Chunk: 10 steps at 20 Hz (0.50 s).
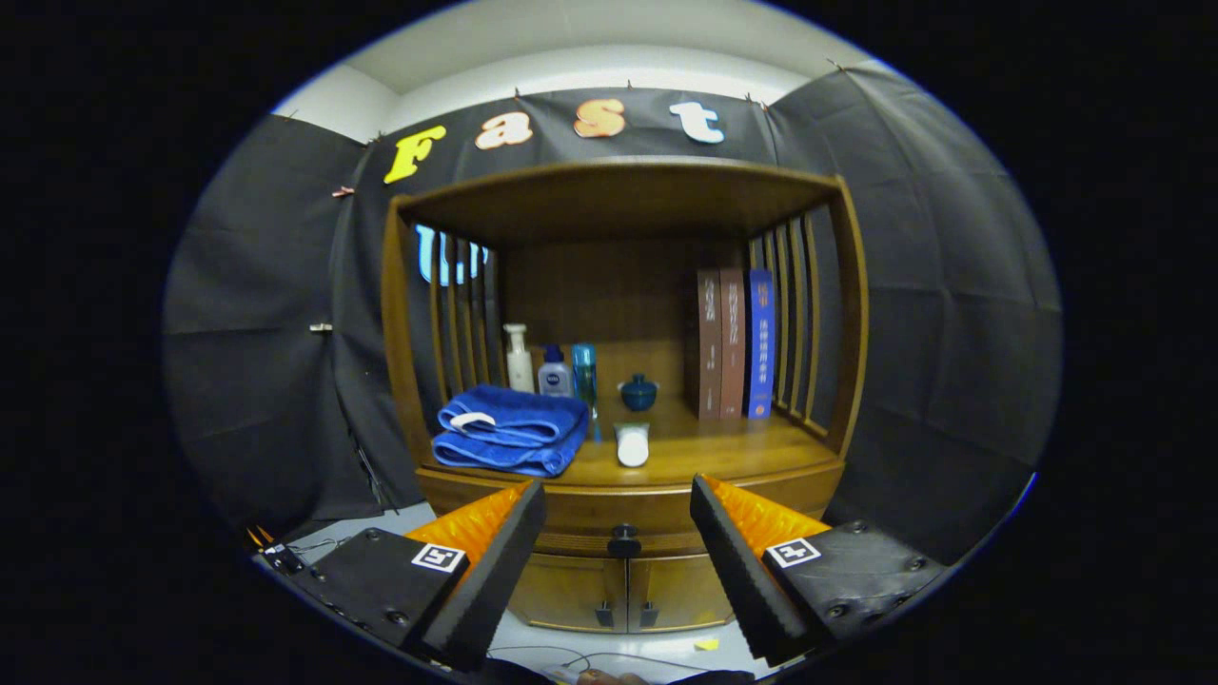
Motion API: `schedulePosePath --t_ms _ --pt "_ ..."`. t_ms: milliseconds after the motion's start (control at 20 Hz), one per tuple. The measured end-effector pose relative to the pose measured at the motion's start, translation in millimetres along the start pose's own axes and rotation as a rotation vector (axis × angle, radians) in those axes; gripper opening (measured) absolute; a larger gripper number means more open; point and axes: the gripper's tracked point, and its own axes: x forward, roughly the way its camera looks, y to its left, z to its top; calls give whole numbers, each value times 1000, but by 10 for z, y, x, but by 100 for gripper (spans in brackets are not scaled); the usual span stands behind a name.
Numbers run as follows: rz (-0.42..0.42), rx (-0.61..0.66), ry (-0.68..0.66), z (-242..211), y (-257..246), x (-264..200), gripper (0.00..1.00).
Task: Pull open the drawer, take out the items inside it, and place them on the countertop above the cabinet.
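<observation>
The drawer (623, 518) sits closed under the counter's (723, 457) front edge, its dark knob (624, 542) centred between the jaws and a little beyond them. The gripper (618, 518) hangs released, jaws wide apart. A folded blue towel (511, 430) overhangs the counter's left front, a white tube (632, 444) beside it.

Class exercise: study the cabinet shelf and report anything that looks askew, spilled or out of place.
One oddity: the white bottle lies on its side on the countertop, while the other bottles stand upright. Nothing looks spilled. The drawer is shut; the open tongs frame its knob.
</observation>
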Motion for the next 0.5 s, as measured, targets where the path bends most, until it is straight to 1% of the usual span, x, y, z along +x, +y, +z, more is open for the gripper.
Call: schedulePosePath --t_ms 250,500 --pt "11 -3 -111 383 26 -489 99" --pt "4 3 -159 498 -21 -729 99"
